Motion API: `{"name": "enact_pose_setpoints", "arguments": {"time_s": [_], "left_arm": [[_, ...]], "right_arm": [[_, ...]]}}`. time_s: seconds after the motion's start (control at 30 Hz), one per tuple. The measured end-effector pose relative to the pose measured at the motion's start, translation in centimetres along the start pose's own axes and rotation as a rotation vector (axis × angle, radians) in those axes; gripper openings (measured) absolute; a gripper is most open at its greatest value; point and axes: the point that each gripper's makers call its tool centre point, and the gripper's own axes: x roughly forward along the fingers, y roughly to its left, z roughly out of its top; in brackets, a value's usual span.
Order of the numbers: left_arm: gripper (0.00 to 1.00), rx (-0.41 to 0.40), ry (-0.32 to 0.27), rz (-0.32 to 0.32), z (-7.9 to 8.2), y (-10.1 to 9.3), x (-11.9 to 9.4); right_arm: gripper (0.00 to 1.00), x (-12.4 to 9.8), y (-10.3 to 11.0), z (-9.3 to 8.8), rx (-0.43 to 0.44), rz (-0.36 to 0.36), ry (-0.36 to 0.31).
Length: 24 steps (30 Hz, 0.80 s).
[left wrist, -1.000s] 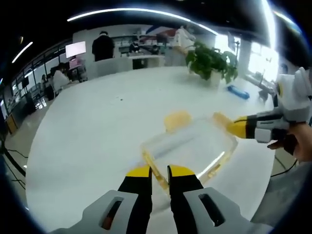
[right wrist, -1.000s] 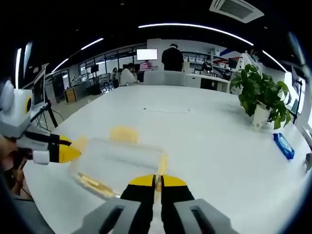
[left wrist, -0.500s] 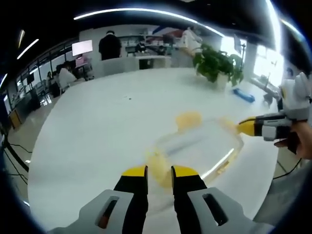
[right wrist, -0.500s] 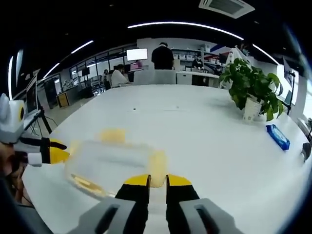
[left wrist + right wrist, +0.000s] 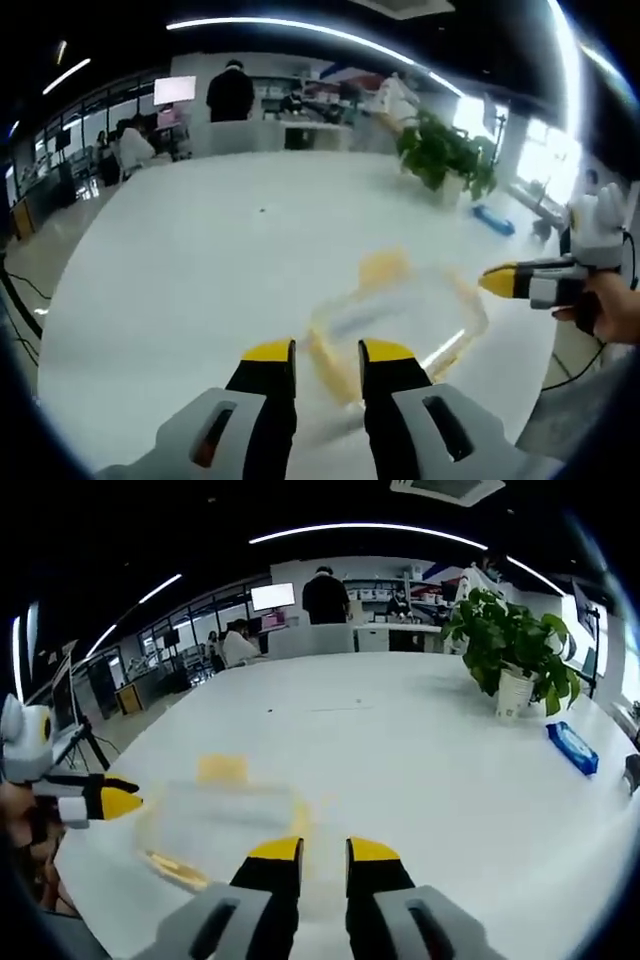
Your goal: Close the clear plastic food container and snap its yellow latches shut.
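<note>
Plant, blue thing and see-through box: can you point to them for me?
plant (image 5: 510, 645), right gripper view, on its green leaves.
blue thing (image 5: 572, 748), right gripper view, on its flat top.
see-through box (image 5: 220, 815), right gripper view, on its clear lid.

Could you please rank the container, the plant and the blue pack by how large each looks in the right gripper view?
1. container, blurred but widest
2. plant; it stands much farther off, so its true size against the container is unsure
3. blue pack, clearly smallest
</note>
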Motion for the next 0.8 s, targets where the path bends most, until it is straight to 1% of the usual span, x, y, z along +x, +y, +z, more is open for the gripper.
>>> {"name": "enact_pose_setpoints", "arguments": {"time_s": [0.2, 0.37, 0.63, 0.77, 0.8], "left_arm": [[0.25, 0.015, 0.008, -0.024, 0.5, 0.0, 0.4], [0.28, -0.006, 0.012, -0.042, 0.5, -0.3, 0.5], [0.31, -0.020, 0.057, -0.072, -0.8, -1.3, 0.9], [0.32, -0.011, 0.086, -0.078, -1.6, -1.4, 1.2], [0.32, -0.012, 0.094, -0.079, -1.8, -1.4, 1.3]], "right_arm": [[0.14, 0.1, 0.8, -0.3, 0.006, 0.039, 0.009], [0.18, 0.3, 2.0, -0.6, 0.024, 0.090, 0.014], [0.20, 1.1, 3.1, -0.3, 0.026, 0.136, 0.031], [0.21, 1.7, 3.0, -0.6, 0.024, 0.145, 0.053], [0.22, 1.8, 2.8, -0.7, 0.034, 0.147, 0.062]]}}
